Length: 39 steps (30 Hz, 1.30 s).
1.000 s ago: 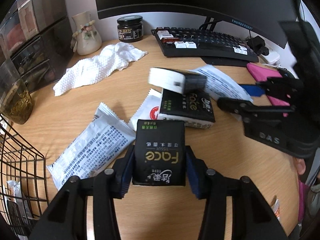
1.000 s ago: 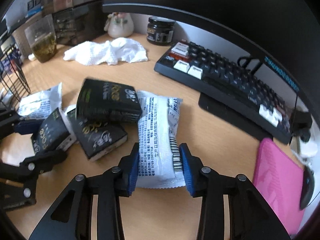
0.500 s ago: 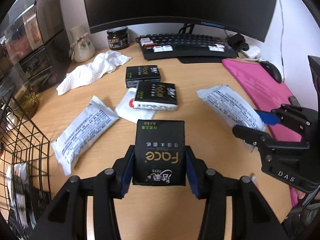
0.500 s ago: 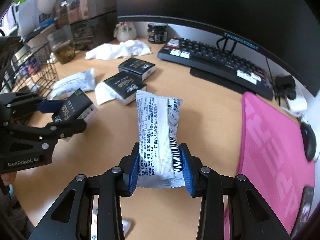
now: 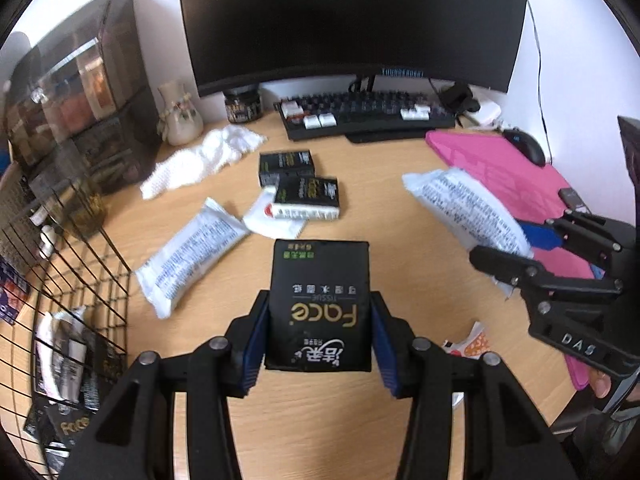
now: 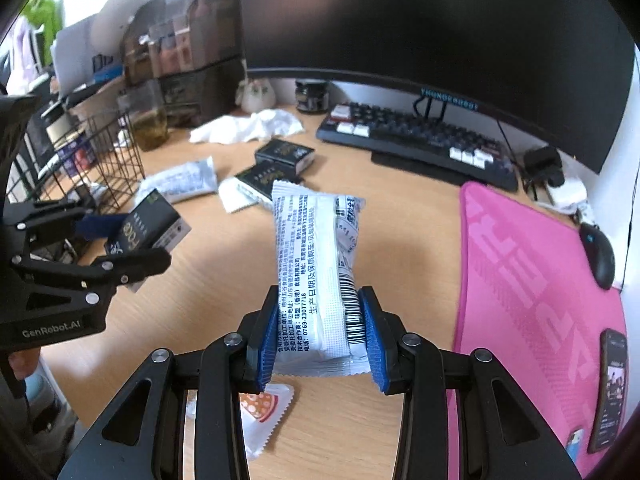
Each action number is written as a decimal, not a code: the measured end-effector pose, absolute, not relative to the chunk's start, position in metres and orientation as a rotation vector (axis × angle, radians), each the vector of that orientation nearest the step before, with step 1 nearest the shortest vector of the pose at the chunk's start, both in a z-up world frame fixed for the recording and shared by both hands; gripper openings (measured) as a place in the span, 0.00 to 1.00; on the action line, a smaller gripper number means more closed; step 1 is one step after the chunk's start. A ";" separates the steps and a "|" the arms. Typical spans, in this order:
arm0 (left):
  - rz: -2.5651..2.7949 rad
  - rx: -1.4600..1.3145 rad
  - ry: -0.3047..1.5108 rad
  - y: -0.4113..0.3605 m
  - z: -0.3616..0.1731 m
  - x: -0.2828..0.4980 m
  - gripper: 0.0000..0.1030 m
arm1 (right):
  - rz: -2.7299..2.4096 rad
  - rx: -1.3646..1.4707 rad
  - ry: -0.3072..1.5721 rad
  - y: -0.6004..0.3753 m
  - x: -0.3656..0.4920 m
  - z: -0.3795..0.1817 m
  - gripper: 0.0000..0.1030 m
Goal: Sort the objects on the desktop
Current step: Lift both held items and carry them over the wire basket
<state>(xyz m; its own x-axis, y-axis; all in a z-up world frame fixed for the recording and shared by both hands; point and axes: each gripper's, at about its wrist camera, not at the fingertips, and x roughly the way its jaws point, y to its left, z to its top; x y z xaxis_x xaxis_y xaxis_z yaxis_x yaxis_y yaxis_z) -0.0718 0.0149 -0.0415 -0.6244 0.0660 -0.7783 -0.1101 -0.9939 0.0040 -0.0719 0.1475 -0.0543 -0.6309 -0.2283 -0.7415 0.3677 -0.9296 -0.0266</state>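
My left gripper [image 5: 318, 338] is shut on a black "Face" tissue pack [image 5: 320, 300], held above the wooden desk [image 5: 360, 208]. The same pack [image 6: 150, 226] shows at the left of the right wrist view. My right gripper [image 6: 320, 334] is shut on a white snack packet [image 6: 316, 276], also lifted off the desk; that packet [image 5: 466, 208] appears at the right of the left wrist view. On the desk lie two more black tissue packs [image 5: 306, 196], another white snack packet [image 5: 192, 256] and a small white sachet [image 5: 272, 220].
A black wire basket [image 5: 80, 280] holding several packs stands at the left desk edge. A white cloth [image 5: 204, 160], vase [image 5: 178, 120], dark jar [image 5: 242, 104], keyboard [image 5: 368, 114], monitor, pink mat [image 5: 520, 184] with a mouse and phone, and an orange-printed sachet [image 6: 260, 404] are around.
Both grippers have pulled back and risen from the pile, each still carrying its item. More of the desk, the basket and the monitor has come into view.
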 end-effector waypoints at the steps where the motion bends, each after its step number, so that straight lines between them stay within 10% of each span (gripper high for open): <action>1: 2.761 -1.291 0.086 0.013 -0.036 -0.069 0.51 | -2.560 1.121 0.251 0.145 -0.071 -0.052 0.37; 18: 3.068 -1.095 0.017 -0.079 0.041 -0.008 0.51 | -2.416 0.870 0.310 0.032 -0.049 0.012 0.37; 39: 3.256 -1.361 -0.334 -0.217 0.015 0.059 0.51 | -2.043 0.824 0.422 -0.163 -0.018 -0.009 0.37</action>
